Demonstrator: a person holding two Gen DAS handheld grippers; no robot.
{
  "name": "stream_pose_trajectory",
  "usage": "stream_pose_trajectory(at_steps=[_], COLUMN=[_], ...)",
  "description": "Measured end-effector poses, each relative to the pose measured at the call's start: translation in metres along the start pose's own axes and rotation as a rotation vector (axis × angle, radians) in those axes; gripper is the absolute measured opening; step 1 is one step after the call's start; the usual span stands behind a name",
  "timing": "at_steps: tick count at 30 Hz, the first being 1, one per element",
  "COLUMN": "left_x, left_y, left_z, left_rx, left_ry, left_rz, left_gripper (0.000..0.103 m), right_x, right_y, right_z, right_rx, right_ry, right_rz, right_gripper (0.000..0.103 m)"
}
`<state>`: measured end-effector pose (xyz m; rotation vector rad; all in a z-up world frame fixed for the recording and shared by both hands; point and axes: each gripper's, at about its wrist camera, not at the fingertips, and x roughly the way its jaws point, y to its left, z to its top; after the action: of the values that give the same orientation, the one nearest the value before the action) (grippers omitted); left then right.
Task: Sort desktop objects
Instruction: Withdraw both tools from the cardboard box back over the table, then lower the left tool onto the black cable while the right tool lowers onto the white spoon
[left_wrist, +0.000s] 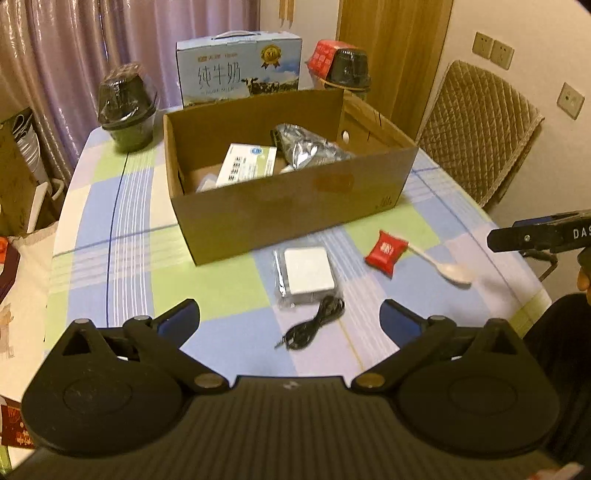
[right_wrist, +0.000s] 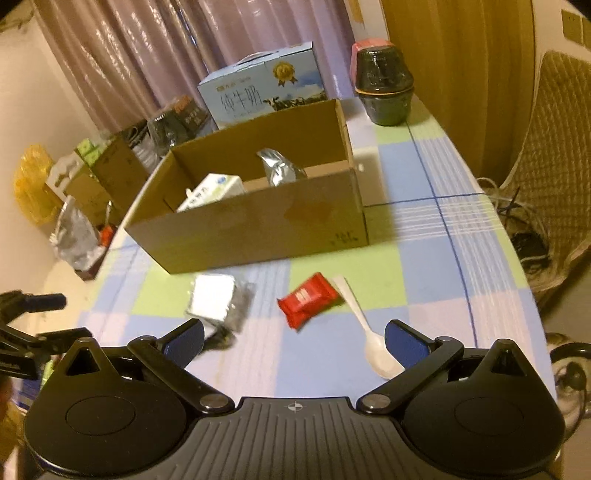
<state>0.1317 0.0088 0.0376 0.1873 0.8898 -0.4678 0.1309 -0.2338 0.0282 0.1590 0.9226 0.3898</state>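
Note:
An open cardboard box (left_wrist: 288, 206) (right_wrist: 258, 229) stands mid-table, with a white carton (left_wrist: 247, 164) (right_wrist: 212, 192) and a silver foil bag (left_wrist: 310, 147) (right_wrist: 279, 168) inside it. In front of it lie a white square device in a clear bag (left_wrist: 306, 275) (right_wrist: 214, 301), a black cable (left_wrist: 314, 326), a red snack packet (left_wrist: 386, 254) (right_wrist: 306, 301) and a white plastic spoon (left_wrist: 448, 267) (right_wrist: 369, 332). My left gripper (left_wrist: 290, 317) hangs open above the cable, nothing between its fingers. My right gripper (right_wrist: 293, 338) is open just short of the red packet, its right fingertip beside the spoon's bowl.
A blue milk carton box (left_wrist: 238, 66) (right_wrist: 262, 83) and two dark wrapped bowls (left_wrist: 127, 109) (left_wrist: 347, 66) (right_wrist: 384, 86) stand behind the cardboard box. A quilted chair (left_wrist: 480, 125) is at the right. Boxes and bags (right_wrist: 74, 192) crowd the floor at the left. The checked tablecloth (left_wrist: 122, 221) covers the table.

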Motion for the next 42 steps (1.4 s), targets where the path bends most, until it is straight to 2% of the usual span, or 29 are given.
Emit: stream_pose_trajectory(at_steps=[6, 13, 17, 25, 32, 38, 42], left_x=[0.003, 0.007, 0.014, 0.026, 0.036, 0.04, 0.044], left_y=[0.002, 0.004, 0.003, -0.012, -0.018, -0.023, -0.028], left_z=[-0.018, -0.03, -0.036, -0.056, -0.066, -0.061, -0.056], left_rx=[-0.02, -0.025, -0.034, 0.066, 0.138, 0.209, 0.284], left_ry=[0.019, 0.04, 0.055, 0.073, 0.094, 0.102, 0.111], left_rz=[0.011, 0.016, -0.005, -0.023, -0.04, -0.053, -0.073], left_gripper=[0.102, 0.102, 0.102, 0.102, 0.099, 0.098, 0.098], right_x=[0.001, 0.001, 0.001, -0.005, -0.008, -0.005, -0.001], right_y=[-0.007, -0.027, -0.033, -0.028, -0.03, -0.035, -0.034], right_z=[-0.028, -0.054, -0.066, -0.084, -0.091, -0.089, -0.081], right_rx=[0.078, 0.198, 0.215, 0.043, -0.056, -0.098, -0.184], right_ry=[0.008, 0.028, 0.036, 0.003, -0.004, 0.003, 0.018], right_rz=[0.024, 0.002, -0.022, -0.119, -0.139, -0.153, -0.137], right_gripper=[0.101, 0.101, 0.101, 0.101, 0.101, 0.101, 0.101])
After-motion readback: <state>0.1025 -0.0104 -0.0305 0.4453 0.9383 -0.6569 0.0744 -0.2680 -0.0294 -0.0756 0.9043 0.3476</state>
